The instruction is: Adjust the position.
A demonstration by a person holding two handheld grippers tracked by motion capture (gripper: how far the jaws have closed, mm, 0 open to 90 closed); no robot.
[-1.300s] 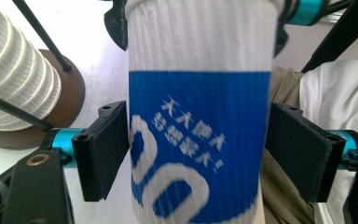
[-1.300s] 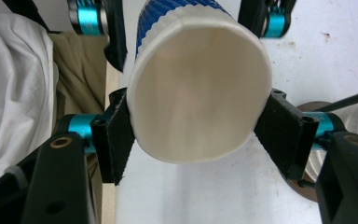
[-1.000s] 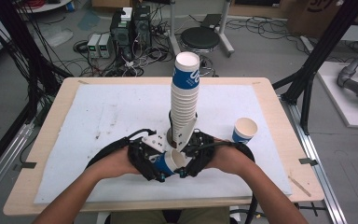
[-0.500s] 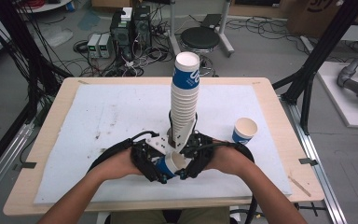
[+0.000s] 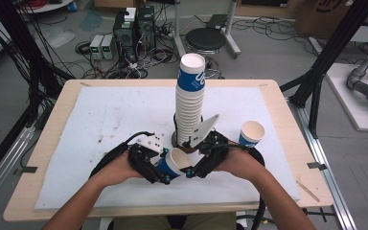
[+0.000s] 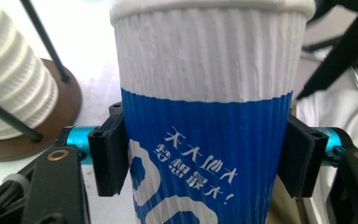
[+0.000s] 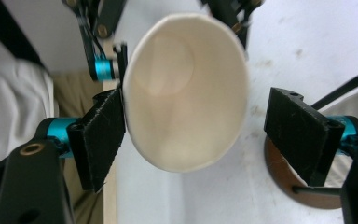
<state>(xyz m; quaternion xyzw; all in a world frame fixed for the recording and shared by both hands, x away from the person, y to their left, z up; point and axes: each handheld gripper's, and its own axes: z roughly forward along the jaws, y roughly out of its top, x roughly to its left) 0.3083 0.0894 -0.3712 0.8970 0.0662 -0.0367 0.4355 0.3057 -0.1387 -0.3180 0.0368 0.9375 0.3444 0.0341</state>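
**Cup held by the left gripper, right gripper just let go**

At the near middle of the table, the left gripper (image 5: pixel 159 168) clamps the blue-and-white paper cup (image 5: pixel 172 164) across its blue lower band; in the left gripper view both pads (image 6: pixel 109 156) press on the ribbed wall of the cup (image 6: pixel 205 116). The cup lies tilted, its long axis running left to right, base toward the left hand and open mouth toward the right gripper (image 5: pixel 197 168). That gripper's jaws have just been opening: in the right gripper view the cup's rim (image 7: pixel 186 91) sits between them, one pad (image 7: pixel 100 135) beside it, the other (image 7: pixel 303 133) clear of it, so it grips nothing. The left gripper alone carries the cup.

Just beyond the grippers stands the tall cup stack (image 5: pixel 190 103) on its round base, close enough to be knocked. A single cup (image 5: pixel 251 132) stands upright farther right, well apart. The white mat (image 5: pixel 91 120) to the left looks free for setting down.
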